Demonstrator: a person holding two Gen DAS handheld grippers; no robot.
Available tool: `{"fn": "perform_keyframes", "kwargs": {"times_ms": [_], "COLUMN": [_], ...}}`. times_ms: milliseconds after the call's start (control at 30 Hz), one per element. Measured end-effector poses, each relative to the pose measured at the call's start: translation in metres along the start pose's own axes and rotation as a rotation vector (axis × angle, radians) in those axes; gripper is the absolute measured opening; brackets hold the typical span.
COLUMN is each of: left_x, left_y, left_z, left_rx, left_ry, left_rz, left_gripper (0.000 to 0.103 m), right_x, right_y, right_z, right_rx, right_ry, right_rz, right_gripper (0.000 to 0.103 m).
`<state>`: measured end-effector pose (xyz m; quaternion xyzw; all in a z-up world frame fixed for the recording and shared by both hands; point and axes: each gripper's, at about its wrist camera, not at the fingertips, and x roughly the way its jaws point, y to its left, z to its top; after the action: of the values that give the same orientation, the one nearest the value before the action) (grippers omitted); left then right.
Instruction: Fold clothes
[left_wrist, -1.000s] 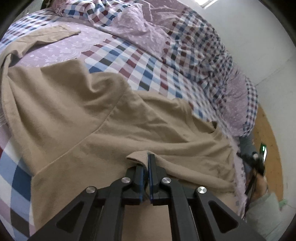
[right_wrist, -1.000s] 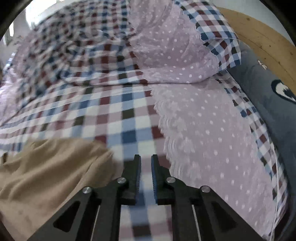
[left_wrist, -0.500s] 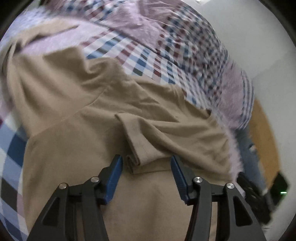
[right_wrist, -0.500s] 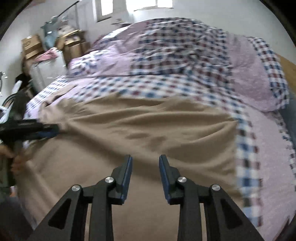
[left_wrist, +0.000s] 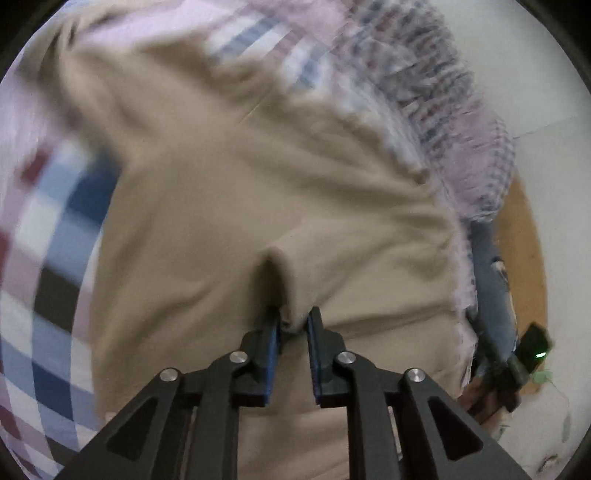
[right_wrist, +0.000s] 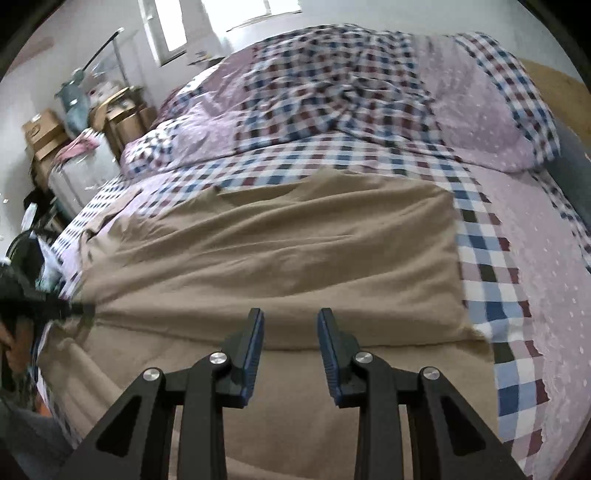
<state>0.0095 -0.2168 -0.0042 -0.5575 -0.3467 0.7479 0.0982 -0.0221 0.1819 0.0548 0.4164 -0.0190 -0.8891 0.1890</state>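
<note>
Checked bedspread (right_wrist: 491, 295), tan garment (right_wrist: 280, 258) apparently pinched by left hand-held gripper (left_wrist: 293, 325)

The left wrist view is blurry, so the checked blanket (left_wrist: 55, 229) at the left looks smeared, and the tan cloth (left_wrist: 258, 177) runs off the bottom edge of both views.

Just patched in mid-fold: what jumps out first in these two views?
A tan garment lies spread across the checked bedspread, filling the middle of both views. The left gripper pinches a raised fold at its near edge, while the right gripper hovers open above it.
</note>
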Motion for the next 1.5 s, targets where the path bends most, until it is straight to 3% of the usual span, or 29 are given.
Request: {"fn": "perform_keyframes", "kwargs": {"times_ms": [33,133,200,433,500,533,567,767,900,1100,1367,1500], "left_x": [-0.002,-0.016,-0.019,-0.007,-0.002,0.0,0.002,-0.011,-0.025,-0.022,-0.014,0.003], "left_y": [0.0,-0.005,-0.002,-0.007,-0.011,-0.013,-0.015,-0.039,-0.054,-0.055,-0.051,-0.042], "left_z": [0.0,0.005,0.012,0.031,0.033,0.034,0.034,0.043,0.056,0.074,0.082,0.085], "left_rx": [0.008,0.02,-0.003,0.04,0.064,0.075,0.087,0.169,0.191,0.168,0.148,0.149], "left_ry": [0.004,-0.069,-0.103,-0.132,-0.135,-0.137,-0.138,-0.253,-0.343,-0.37,-0.407,-0.368], "left_rz": [0.003,-0.052,-0.079,-0.025,-0.001,0.011,0.023,0.004,-0.038,-0.05,-0.041,0.042], "left_gripper": [0.021,0.063,0.065,0.065,0.055,0.023,0.004,0.004,0.004,0.004,0.004,0.004], "right_x": [0.0,-0.001,-0.001,-0.001,-0.003,-0.004,-0.004,-0.01,-0.01,0.001,0.011,0.012], "right_y": [-0.003,-0.012,-0.015,-0.016,-0.019,-0.021,-0.024,-0.062,-0.109,-0.135,-0.131,-0.13], "right_z": [0.001,0.003,0.003,0.001,0.002,0.002,0.002,0.007,0.0,-0.018,-0.026,-0.026], "right_rx": [0.007,0.028,0.031,0.027,0.037,0.042,0.046,0.042,0.099,0.176,0.11,0.103], "right_ry": [-0.002,-0.008,-0.008,-0.023,-0.03,-0.033,-0.036,-0.045,0.01,0.093,0.148,0.155], "right_rz": [-0.002,-0.008,-0.004,-0.006,-0.012,-0.012,-0.012,-0.121,-0.175,-0.077,-0.119,-0.121], "right_gripper": [0.032,0.032,0.032,0.032,0.032,0.032,0.032,0.032,0.032,0.032,0.031,0.031]}}
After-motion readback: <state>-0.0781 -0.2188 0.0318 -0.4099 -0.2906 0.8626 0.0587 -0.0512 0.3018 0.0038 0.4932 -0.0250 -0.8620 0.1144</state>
